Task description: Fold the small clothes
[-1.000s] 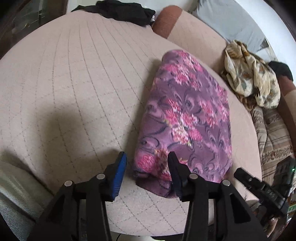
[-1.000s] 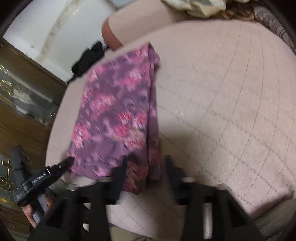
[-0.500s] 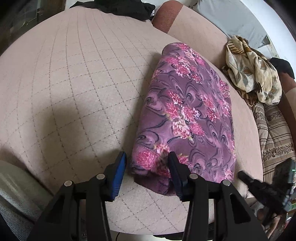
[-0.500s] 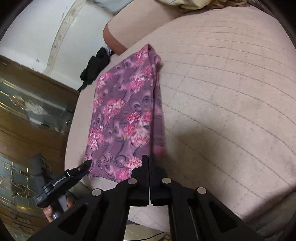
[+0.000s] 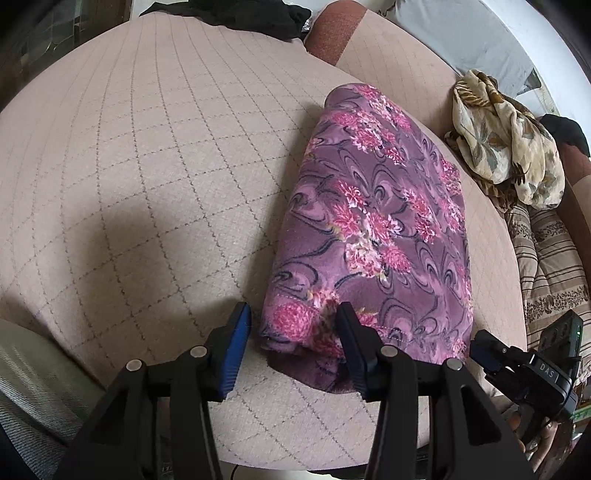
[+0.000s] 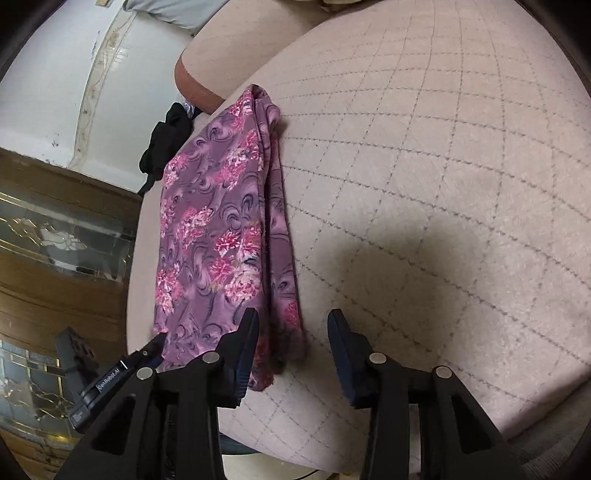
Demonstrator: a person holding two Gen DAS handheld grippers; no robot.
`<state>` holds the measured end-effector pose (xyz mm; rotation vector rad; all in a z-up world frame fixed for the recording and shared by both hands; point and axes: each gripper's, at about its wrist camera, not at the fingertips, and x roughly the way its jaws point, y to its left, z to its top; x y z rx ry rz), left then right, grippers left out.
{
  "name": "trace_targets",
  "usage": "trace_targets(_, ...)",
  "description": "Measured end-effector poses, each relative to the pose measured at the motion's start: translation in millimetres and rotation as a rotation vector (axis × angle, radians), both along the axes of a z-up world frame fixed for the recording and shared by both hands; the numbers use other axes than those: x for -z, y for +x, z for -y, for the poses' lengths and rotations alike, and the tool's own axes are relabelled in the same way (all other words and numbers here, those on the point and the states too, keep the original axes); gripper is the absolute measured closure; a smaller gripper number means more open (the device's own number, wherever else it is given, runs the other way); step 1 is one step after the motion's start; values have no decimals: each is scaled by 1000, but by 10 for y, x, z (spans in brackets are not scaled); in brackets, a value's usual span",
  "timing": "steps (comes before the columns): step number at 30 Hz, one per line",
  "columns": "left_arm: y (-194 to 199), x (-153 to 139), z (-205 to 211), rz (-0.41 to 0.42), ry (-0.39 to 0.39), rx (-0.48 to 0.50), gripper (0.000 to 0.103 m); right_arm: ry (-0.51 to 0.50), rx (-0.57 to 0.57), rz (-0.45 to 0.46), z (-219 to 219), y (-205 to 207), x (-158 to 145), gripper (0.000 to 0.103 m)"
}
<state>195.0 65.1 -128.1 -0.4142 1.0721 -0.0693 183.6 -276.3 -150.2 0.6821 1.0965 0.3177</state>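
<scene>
A purple cloth with pink flowers (image 5: 373,221) lies folded in a long strip on the pink quilted cushion (image 5: 147,166). My left gripper (image 5: 293,332) stands open over the cloth's near left corner. Its blue pad (image 5: 236,343) is clear of the cloth's edge, and the other finger rests over the fabric. In the right wrist view the same cloth (image 6: 218,229) runs away from my right gripper (image 6: 293,332). Its jaws are opening, with the near right corner of the cloth between them and not pinched. Each gripper shows in the other's view: the right gripper (image 5: 495,354) and the left gripper (image 6: 144,358).
A black garment (image 5: 240,14) lies at the cushion's far edge. A beige flowered cloth (image 5: 506,136) is heaped on the sofa at the right, above striped cushions (image 5: 546,258). A wooden cabinet with glass panels (image 6: 55,240) stands left of the cushion.
The right gripper, open a second ago, shut with nothing in it half a second ago and has opened again at the cloth's near corner. The left gripper has kept its place and width.
</scene>
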Motion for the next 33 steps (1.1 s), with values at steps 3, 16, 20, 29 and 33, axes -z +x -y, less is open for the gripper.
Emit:
trace_targets(3, 10, 12, -30, -7, -19, -2, 56, -21, -19, -23, -73, 42, 73, 76)
trace_targets(16, 17, 17, -27, -6, -7, -1, 55, -56, -40, -26, -159, 38, 105, 81)
trace_targets(20, 13, 18, -25, -4, 1, 1, 55, -133, -79, -18, -274, 73, 101, 82)
trace_targets(29, -34, 3, -55, -4, -15, -8, 54, -104, -81, 34, -278, -105, -123, 99)
trace_targets(33, 2, 28, -91, -17, -25, -16, 54, -154, -109, -37, -341, -147, 53, 99)
